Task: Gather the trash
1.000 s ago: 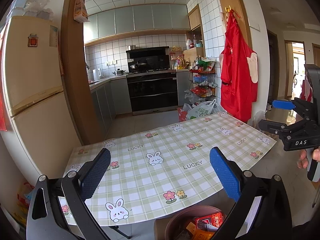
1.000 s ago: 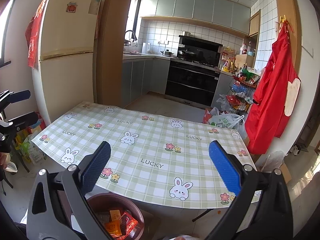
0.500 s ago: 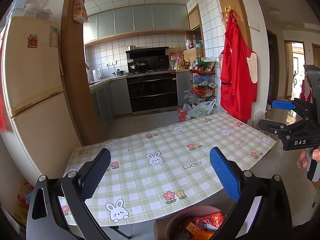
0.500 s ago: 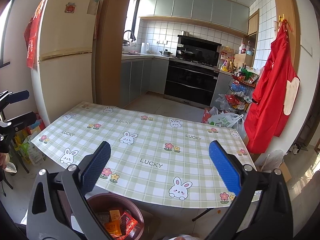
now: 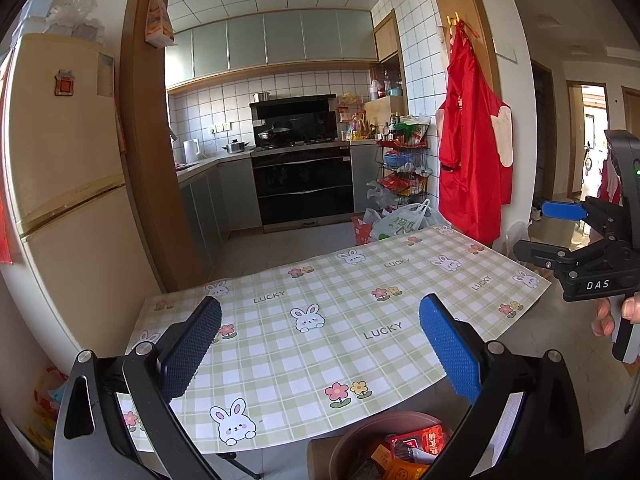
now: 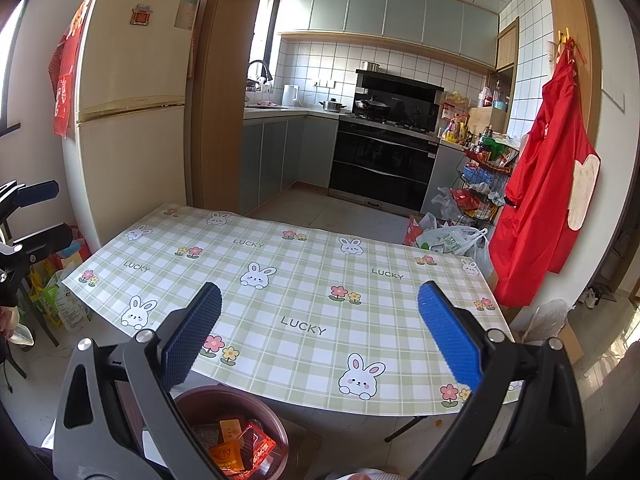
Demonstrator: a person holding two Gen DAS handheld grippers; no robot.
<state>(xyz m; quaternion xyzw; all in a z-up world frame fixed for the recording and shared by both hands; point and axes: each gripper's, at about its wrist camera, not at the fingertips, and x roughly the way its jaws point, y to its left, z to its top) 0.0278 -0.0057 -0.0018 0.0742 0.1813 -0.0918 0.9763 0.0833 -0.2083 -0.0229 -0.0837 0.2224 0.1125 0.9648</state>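
A brown round bin [image 5: 360, 440] stands on the floor at the table's near edge, holding red and orange snack wrappers [image 5: 416, 446]; it also shows in the right wrist view [image 6: 240, 404] with wrappers [image 6: 240, 446] inside. My left gripper [image 5: 320, 344] is open and empty, held above the table's near side. My right gripper [image 6: 320, 334] is open and empty, likewise above the near side. Each gripper shows at the edge of the other's view: the right one [image 5: 560, 232], the left one [image 6: 36, 212]. The checked tablecloth [image 5: 320, 320] bears no trash that I can see.
A cream fridge [image 6: 132, 100] stands left of the table. A red apron [image 6: 548, 184] hangs on the right wall. Plastic bags [image 6: 448, 240] and a wire rack [image 6: 484, 184] sit beyond the table's far right corner. Bags lie on the floor at left [image 6: 60, 300].
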